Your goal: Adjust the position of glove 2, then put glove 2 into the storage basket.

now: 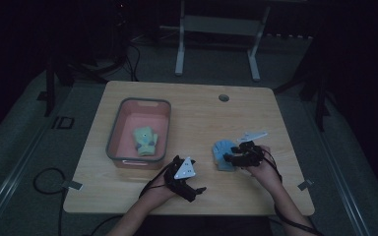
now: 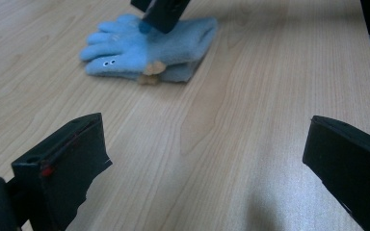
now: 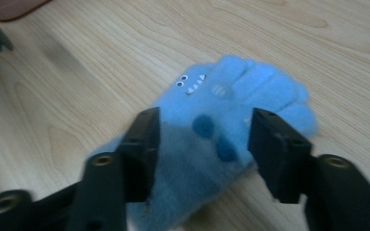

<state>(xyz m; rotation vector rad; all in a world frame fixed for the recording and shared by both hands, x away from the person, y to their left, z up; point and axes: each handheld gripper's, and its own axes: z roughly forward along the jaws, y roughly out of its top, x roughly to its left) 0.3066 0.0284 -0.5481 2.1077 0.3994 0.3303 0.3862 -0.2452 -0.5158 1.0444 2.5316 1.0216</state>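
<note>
A fuzzy blue glove (image 1: 221, 153) with small eyes, teeth and dark spots lies flat on the wooden table (image 1: 202, 108), right of centre. My right gripper (image 1: 232, 158) is low over it. In the right gripper view, the gripper (image 3: 205, 118) has its jaws spread to either side of the glove (image 3: 221, 96), and the pads stand apart from it. My left gripper (image 1: 197, 191) rests near the front edge. It is open (image 2: 207, 139) over bare wood and faces the glove (image 2: 144, 48) and the right gripper (image 2: 161, 12) farther off.
A pink bin with a grey rim (image 1: 113, 132) sits at the table's left and holds a pale green glove (image 1: 145, 141). A round cable hole (image 1: 223, 97) is near the far edge. A white frame (image 1: 216, 24) stands on the floor behind.
</note>
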